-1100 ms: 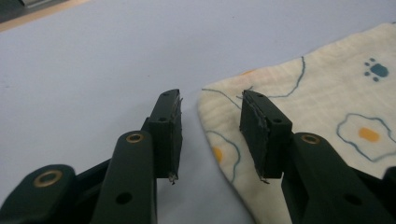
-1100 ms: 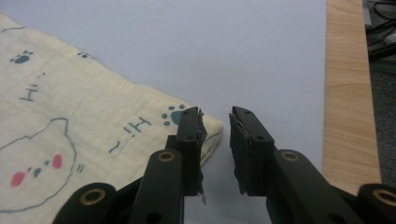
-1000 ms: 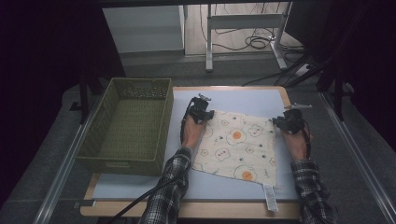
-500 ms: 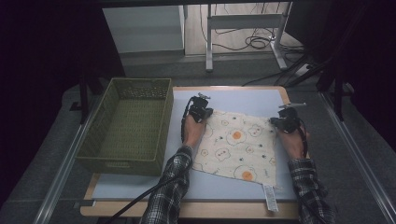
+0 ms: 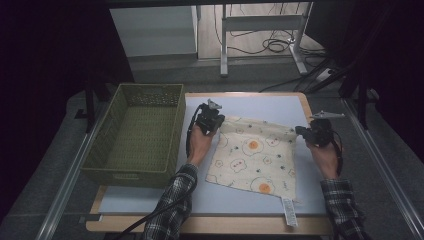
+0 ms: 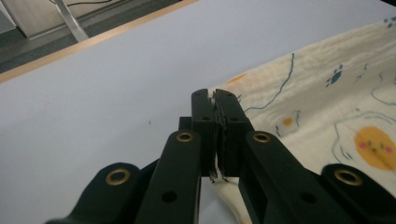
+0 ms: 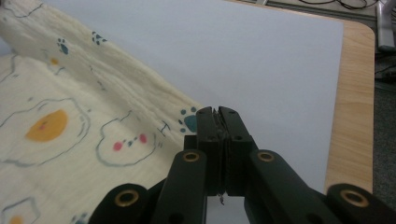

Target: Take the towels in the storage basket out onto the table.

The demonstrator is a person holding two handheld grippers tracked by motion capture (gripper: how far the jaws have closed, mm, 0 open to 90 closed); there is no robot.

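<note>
Since the earlier frames: both grippers lifted a little off the table (image 5: pixel 150 200), far edge of the cloth (image 5: pixel 255 157) raised with them, near part lying as before. Jaws just closing on both sides, cloth between them.

Left gripper (image 5: pixel 210 120): jaws pinched tight on the cloth's far left corner, fabric visible squeezed between the pads in the left gripper view (image 6: pixel 215 109). Right gripper (image 5: pixel 315 134): jaws clamped on the far right corner, fabric caught in the slit in the right gripper view (image 7: pixel 217 122).

Cloth: cream, printed with fried eggs and paw marks, spread right of the green basket (image 5: pixel 137 135), far edge taut between the two grippers, near right corner close to the table's front edge, with a white tag (image 5: pixel 288 211) trailing from it. Clear gap between cloth and basket, held by the left hand and sleeve. Bare pale blue surface beyond the far edge, up to the wooden rim; bare strip in front too.

Beyond the table: grey floor, metal frame legs (image 5: pixel 223 40), loose cables (image 5: pixel 270 45). Dark surroundings left and right.
</note>
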